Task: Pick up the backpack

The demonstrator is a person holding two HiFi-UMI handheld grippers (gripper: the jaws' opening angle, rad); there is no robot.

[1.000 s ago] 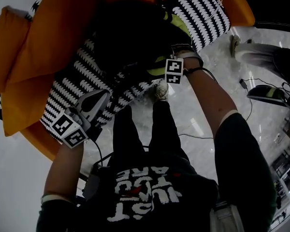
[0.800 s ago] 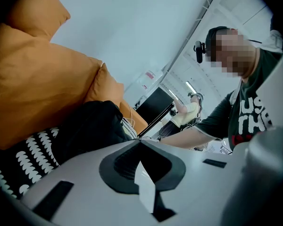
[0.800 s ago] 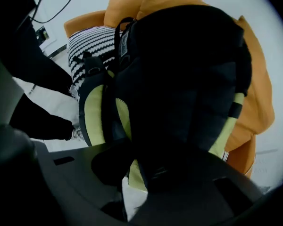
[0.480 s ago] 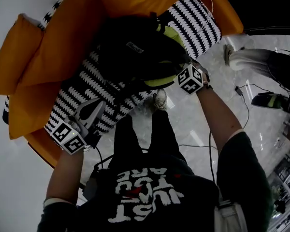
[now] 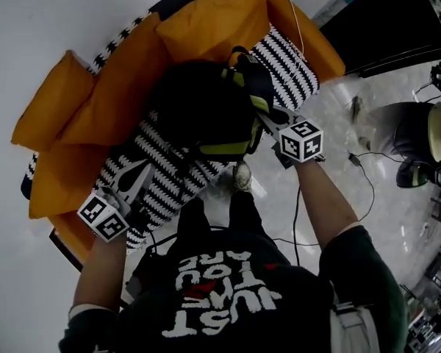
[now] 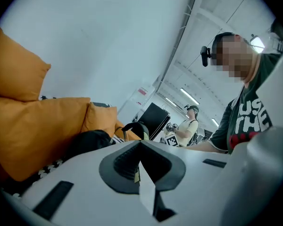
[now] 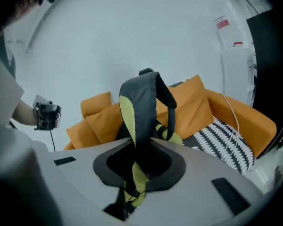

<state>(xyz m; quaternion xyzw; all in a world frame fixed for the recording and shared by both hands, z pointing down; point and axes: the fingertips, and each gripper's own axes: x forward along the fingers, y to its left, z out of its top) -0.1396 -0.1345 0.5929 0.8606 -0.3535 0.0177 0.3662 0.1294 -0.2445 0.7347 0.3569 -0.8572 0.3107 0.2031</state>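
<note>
1. Head view: the black backpack (image 5: 202, 112) is sitting over the sofa's black-and-white patterned cover (image 5: 290, 57), in front of the orange cushions (image 5: 117, 87).
   - The right gripper (image 5: 268, 121) is reaching in at the bag's right edge, where the black and yellow-green strap (image 5: 251, 87) is running.
   - The left gripper (image 5: 141, 166) is hovering apart from the bag, over the cover's near edge.
   - White print on the wearer's dark shirt (image 5: 228, 285) is showing upside down, with "JUST" and "YOU ARE" reading clearly.
   - A shoe (image 5: 241, 175) is standing on the marble floor (image 5: 367, 197) by the sofa's edge.
   - A thin cable (image 5: 356, 164) is trailing across the floor, and a second person (image 5: 419, 131) is standing at the right.

2. Left gripper view: the jaws are lying together with nothing between them.
   - Beyond them the cushions are filling the left side, and the backpack is showing as a dark hump with its strap looping up.
   - The shirt at the right is showing the letter pieces "US" and "THE".
   - A red-and-white sign (image 6: 142, 91) on the wall is coming out too small to read.

3. Right gripper view: the jaws have just been closing and are now standing narrow, pinching the strap.
   - The strap is passing between them and rising in a loop that is covering the middle of the sofa.
   - Red-topped wall labels (image 7: 222, 23) are not reading at this size.
   - A white cord (image 7: 232, 113) is hanging over the sofa's orange arm, beside the patterned cover.
</note>
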